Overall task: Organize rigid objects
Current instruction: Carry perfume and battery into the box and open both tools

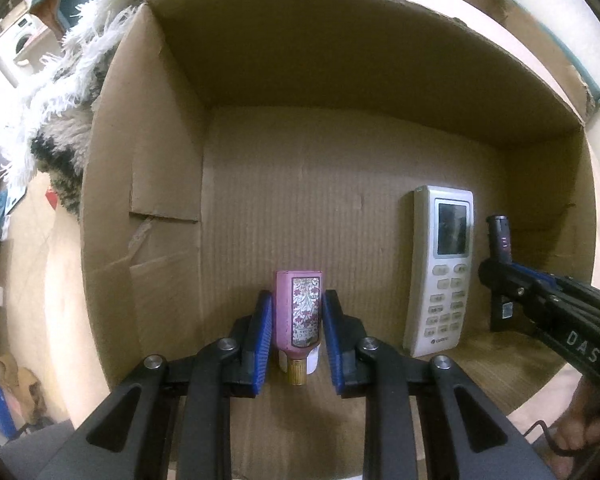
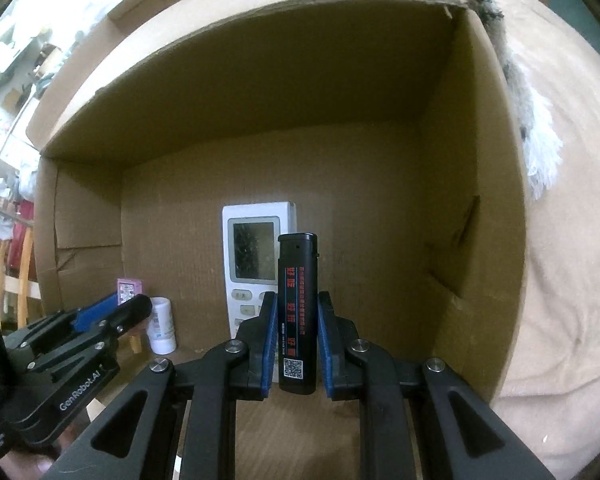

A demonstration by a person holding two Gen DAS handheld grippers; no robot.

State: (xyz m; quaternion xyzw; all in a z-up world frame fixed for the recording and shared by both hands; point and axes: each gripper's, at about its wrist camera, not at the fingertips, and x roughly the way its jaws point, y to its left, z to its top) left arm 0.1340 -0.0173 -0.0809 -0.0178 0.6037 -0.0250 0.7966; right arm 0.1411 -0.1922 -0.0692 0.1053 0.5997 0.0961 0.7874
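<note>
1. Cardboard box (image 1: 340,168), plain brown with ribbed corrugated walls and rough torn flap edges, fills both wrist views; both grippers reach into it.
2. Shaggy white and dark fluffy fabric (image 1: 72,92) lies against the box's outer left wall in the left wrist view.
3. Left gripper (image 1: 297,320), black with ridged blue pads, has its jaws closed on a pink perfume bottle (image 1: 298,312) inside the box. The bottle is flat-sided and rectangular, with a floral label on its front and a ribbed gold cap pointing back toward the camera.
4. White cylindrical container (image 2: 162,326), smooth plastic with a printed label, stands on the box floor just behind the left gripper in the right wrist view.
5. Remote control (image 1: 440,268), a long white plastic slab with a small grey screen above rows of pale buttons, stands upright against the box's back wall, between the two grippers.
6. Right gripper (image 2: 297,336) has its jaws clamped on a black lighter (image 2: 297,312), held upright just in front of the remote control. The lighter is a slim glossy bar with red characters down its face and a white QR code near its base.
</note>
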